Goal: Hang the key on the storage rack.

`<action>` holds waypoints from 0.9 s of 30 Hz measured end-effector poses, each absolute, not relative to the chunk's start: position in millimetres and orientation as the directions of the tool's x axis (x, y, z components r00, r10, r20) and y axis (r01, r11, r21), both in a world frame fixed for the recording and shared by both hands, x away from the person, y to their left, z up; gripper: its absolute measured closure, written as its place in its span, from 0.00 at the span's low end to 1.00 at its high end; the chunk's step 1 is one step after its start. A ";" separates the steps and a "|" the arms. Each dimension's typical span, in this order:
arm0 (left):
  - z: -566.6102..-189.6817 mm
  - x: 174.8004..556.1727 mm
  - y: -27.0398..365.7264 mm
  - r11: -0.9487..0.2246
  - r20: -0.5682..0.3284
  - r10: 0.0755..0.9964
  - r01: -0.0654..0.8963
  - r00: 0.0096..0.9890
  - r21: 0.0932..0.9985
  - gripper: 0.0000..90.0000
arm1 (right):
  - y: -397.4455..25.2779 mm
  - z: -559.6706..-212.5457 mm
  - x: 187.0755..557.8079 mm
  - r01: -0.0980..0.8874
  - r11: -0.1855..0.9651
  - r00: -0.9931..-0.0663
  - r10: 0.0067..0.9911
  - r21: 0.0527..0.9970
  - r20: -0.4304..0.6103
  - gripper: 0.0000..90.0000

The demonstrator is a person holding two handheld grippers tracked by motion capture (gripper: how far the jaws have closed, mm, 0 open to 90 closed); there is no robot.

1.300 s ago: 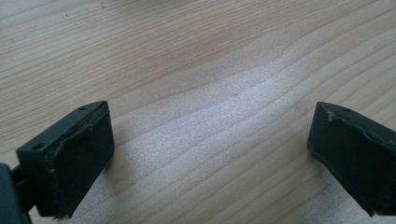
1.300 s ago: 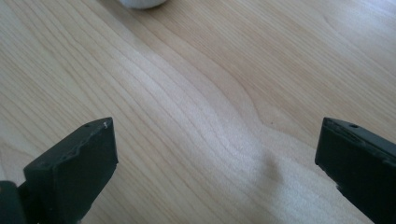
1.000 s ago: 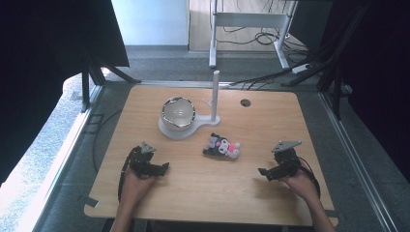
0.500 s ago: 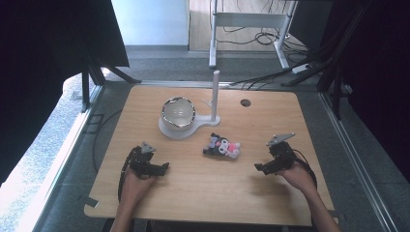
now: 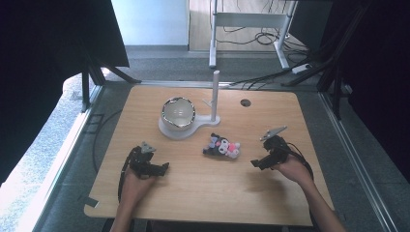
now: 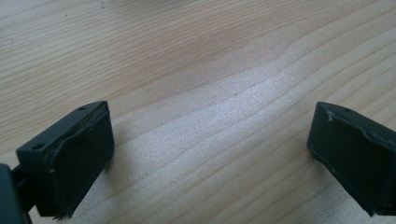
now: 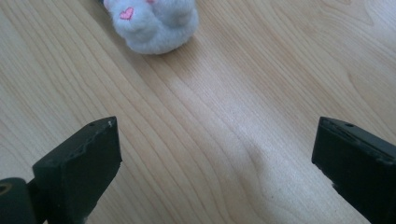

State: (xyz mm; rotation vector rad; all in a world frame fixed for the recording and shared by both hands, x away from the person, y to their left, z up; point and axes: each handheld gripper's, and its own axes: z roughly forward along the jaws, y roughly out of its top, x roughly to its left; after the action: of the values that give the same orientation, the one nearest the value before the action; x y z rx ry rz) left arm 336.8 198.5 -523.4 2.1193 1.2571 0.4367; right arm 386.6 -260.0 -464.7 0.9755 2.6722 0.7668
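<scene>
The right gripper [image 5: 256,163] hangs low over the wooden table [image 5: 270,203], jaws spread wide and empty, pointed at the plush toy [image 5: 222,146] lying near the middle of the board. In the right gripper view the toy's white paw [image 7: 152,23] with a pink heart sits just ahead of the gap, not yet between the jaws; that wide spread looks made to take the soft body whole. The left gripper [image 5: 162,168] rests by the table's near left side, jaws equally wide over bare wood, apparently waiting. Beyond the toy stands a shiny bowl [image 5: 178,112] on a white stand [image 5: 189,129] with an upright post, a likely destination.
</scene>
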 end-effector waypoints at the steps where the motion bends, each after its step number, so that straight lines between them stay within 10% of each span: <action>1: -523.3 336.8 198.6 -0.349 -0.033 0.870 0.663 0.491 0.663 0.01 | -258.2 -463.9 387.8 0.542 0.655 -0.768 0.641 0.526 -0.008 0.02; 27: -523.3 336.9 198.6 -0.350 -0.032 0.870 0.663 0.492 0.662 0.01 | -195.2 -451.4 424.0 0.436 0.814 -0.873 0.486 0.384 -0.039 0.07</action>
State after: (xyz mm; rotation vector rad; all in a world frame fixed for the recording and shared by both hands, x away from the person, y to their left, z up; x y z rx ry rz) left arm 336.9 198.6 -523.3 2.1224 1.2556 0.4368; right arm 424.0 -195.2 -451.4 0.7314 2.8625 0.5570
